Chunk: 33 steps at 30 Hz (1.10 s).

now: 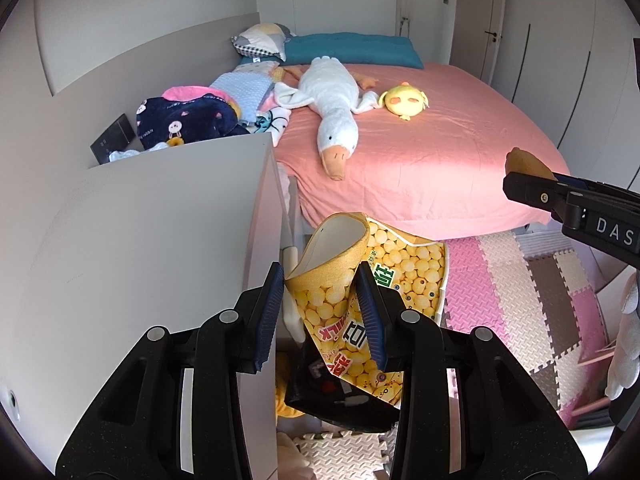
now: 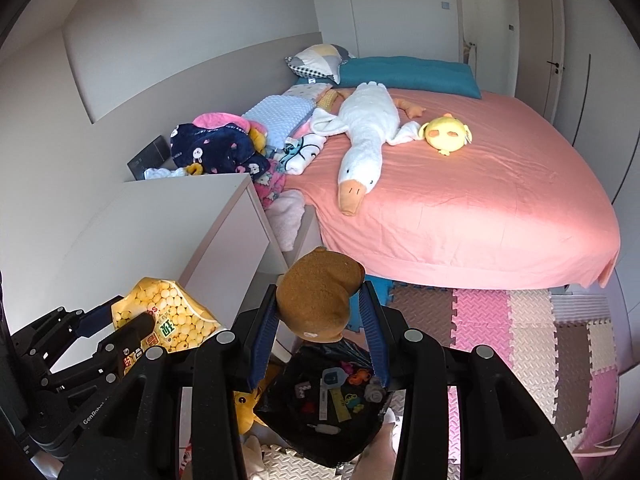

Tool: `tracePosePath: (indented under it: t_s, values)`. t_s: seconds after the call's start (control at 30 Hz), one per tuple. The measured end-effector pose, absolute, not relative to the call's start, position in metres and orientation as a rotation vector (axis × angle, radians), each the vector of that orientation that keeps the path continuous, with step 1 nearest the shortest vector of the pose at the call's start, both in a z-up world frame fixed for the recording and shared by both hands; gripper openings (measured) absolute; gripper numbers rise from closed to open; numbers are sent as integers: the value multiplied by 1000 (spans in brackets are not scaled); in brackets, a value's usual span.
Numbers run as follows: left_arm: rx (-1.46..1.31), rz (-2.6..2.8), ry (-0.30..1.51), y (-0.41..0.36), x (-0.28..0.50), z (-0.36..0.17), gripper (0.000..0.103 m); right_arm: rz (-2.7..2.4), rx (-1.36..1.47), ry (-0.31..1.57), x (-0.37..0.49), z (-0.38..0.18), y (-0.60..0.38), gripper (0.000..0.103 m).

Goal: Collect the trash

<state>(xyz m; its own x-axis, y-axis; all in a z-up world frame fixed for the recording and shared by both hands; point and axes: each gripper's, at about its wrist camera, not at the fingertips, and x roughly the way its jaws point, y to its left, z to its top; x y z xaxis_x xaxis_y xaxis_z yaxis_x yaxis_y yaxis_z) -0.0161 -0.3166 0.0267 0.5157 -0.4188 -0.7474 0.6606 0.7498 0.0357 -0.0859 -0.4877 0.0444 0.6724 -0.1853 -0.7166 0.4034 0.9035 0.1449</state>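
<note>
Two grippers are in use, each clamped on one piece of trash. The left gripper [image 1: 324,300] has its blue-padded fingers [image 1: 267,312] pressed against both sides of a yellow snack bag [image 1: 340,280] printed with round puffs, its open, crumpled mouth pointing away from the camera; the same bag [image 2: 168,316] shows at lower left in the right wrist view, held in that left gripper [image 2: 132,322]. The right gripper [image 2: 320,312] is closed on one brown, rough-surfaced lump [image 2: 320,300] that stands up between its pads; in the left wrist view that gripper [image 1: 520,182] enters from the right edge with the brown lump [image 1: 526,164] sticking out of its tip. One black trash bag [image 2: 320,400] sits directly below both grippers, its mouth open and several small colourful bits lying inside; the left view shows only a part of it [image 1: 340,396] under the snack bag. The room is a bedroom: one bed with a pink sheet [image 1: 420,152], on it one long white goose plush [image 1: 332,100], one round yellow chick plush [image 1: 404,100], one teal pillow [image 1: 352,48] and one patterned pillow [image 1: 264,40], plus a heap of clothes and blankets [image 1: 192,116] by the wall. One white cabinet [image 1: 140,240] stands to the left, just beside the bed. The floor is covered with interlocking foam mats [image 1: 520,280] in pink, cream and brown.
</note>
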Motion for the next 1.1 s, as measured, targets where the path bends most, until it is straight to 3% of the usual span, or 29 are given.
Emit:
tracePosePath:
  t_s: [0.07,0.1,0.13,0.17,0.2,1.1]
  values:
    - [349,-677,804,-319,-18,24,38,-346,321,781,-85,42,-494,44]
    - [356,-684,810,-319,-19,23,46,-354,329,788,-84,41,-497,56]
    - [361,-678,807,-318,-19,23,58,-370,332,785,-84,41,-499,65]
    - [363,-665,790,-316,-19,24,87,-380,328,774,-85,42,-500,76]
    - [364,-650,760,-312,-21,26,94,-388,320,767,-86,43,-500,77]
    - [300,-599,733,-289,-14,41,96,-394,301,773,-83,45,-493,77]
